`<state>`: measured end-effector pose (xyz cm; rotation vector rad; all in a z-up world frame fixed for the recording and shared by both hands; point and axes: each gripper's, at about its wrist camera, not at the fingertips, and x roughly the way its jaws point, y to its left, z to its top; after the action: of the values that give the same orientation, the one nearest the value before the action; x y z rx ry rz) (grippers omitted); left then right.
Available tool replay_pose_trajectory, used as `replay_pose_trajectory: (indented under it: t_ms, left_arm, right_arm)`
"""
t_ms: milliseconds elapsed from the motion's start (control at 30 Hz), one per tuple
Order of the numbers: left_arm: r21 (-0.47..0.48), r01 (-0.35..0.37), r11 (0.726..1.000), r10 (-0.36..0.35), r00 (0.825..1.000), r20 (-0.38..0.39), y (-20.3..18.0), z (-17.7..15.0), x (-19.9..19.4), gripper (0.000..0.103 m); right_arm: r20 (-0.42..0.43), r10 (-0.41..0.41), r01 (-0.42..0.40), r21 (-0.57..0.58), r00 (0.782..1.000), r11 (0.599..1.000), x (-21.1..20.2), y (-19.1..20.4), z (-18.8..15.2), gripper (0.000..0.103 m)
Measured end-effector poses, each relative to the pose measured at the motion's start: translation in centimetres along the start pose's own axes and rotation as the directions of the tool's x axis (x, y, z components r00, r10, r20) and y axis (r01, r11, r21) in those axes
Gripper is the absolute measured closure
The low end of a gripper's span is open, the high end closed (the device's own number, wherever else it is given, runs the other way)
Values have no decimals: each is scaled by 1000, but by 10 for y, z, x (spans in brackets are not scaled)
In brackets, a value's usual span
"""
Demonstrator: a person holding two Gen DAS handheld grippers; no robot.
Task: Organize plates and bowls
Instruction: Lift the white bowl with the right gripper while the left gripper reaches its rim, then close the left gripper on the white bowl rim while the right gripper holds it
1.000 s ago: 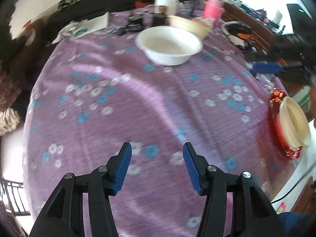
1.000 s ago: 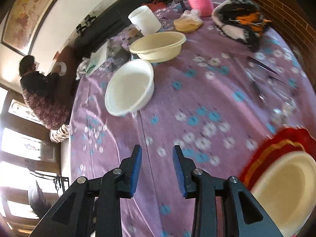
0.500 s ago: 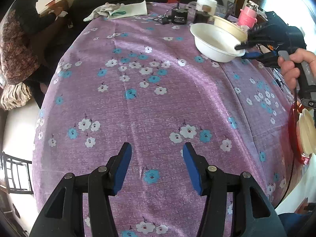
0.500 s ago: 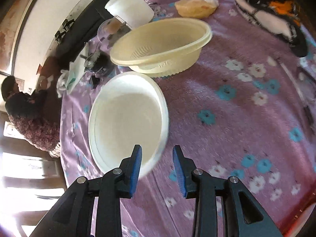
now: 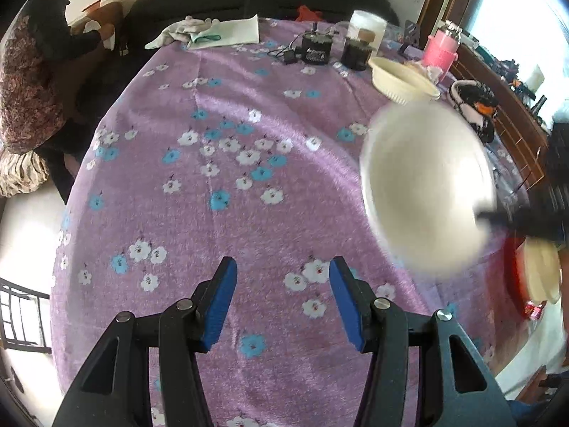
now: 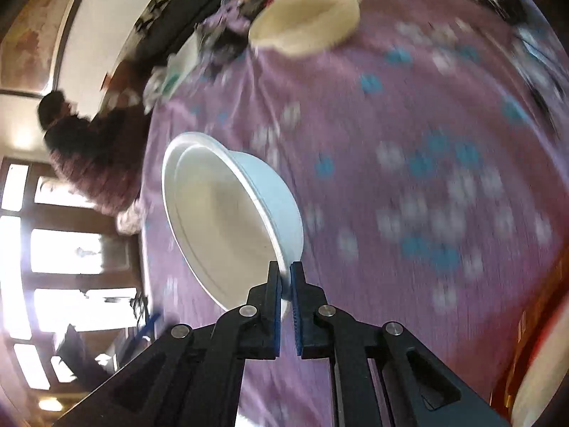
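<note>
The right claw (image 6: 285, 277) is squeezed tight on the rim of the white bowl (image 6: 227, 220), low in the frame; the left claw (image 5: 282, 299) is half open, holding nothing

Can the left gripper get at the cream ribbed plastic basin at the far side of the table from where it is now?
Probably yes. The left gripper is open and holds nothing, and bare purple floral tablecloth lies ahead. But the white bowl, pinched by its rim in the right gripper, crosses the direct line to the cream ribbed plastic basin.
</note>
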<state>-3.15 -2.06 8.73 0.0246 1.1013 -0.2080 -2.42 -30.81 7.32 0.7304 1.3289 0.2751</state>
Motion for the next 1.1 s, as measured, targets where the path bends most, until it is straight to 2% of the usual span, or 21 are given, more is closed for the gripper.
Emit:
replay_pose_trajectory:
  t_ms: [100,167,233,333,433,467,567,700,767,800,833,867,900,933,1100]
  left_arm:
    - [6,35,999,-35,999,3,-7,1,0,47]
    - [19,50,999,-50,999,-2,-15,1,3,44]
    - [36,65,997,-64,998,-19,-27,-1,8,44]
    - [69,83,994,-81,996,-35,-45,-5,13,44]
    - [94,87,992,-83,996,-41,-58,-5,17,44]
    - [99,87,991,-83,996,-42,-61,-6,19,44]
    - [116,78,990,-73,996,-45,-69,-6,24,44]
    - [160,44,986,-39,999,-32,-80,-7,28,44]
    - [188,7,982,-2,1000,-22,-86,-10,32,52]
    - [199,4,980,2,1000,-28,-89,-11,34,66]
    - [209,3,978,3,1000,-30,-91,-13,35,76]
    - [217,0,976,7,999,-32,-93,-15,37,77]
    - [222,-2,975,10,999,-34,-95,-16,38,78]
    - [229,-3,974,12,999,-35,-96,-18,37,81]
    - [249,-34,968,34,999,6,-104,-19,24,82]
  right_arm:
    - [-73,-12,11,-19,997,1000,-6,-13,-39,97]
    - [-120,-11,8,-24,993,1000,-2,-22,-54,97]
    - [-128,-30,26,-36,991,999,2,-28,-59,95]
    - [-43,-108,102,-124,993,987,-7,-22,-63,93]
    - [49,-196,202,-209,979,957,-17,-12,-71,84]
    - [62,-196,205,-218,979,954,-20,-13,-71,80]
    - [73,-184,197,-238,980,951,-23,-12,-74,79]
    - [108,-220,241,-249,969,938,-20,-16,-71,79]
    - [125,-226,251,-248,966,936,-15,-17,-68,79]
    - [128,-222,248,-250,967,936,-13,-17,-67,79]
    - [127,-217,243,-255,968,936,-9,-19,-66,79]
    - [122,-217,241,-253,969,937,-7,-20,-67,80]
    - [113,-211,233,-248,971,940,-4,-22,-67,91]
    - [104,-203,223,-244,974,944,-2,-23,-67,91]
    - [119,-189,214,-255,975,943,-14,-17,-73,93]
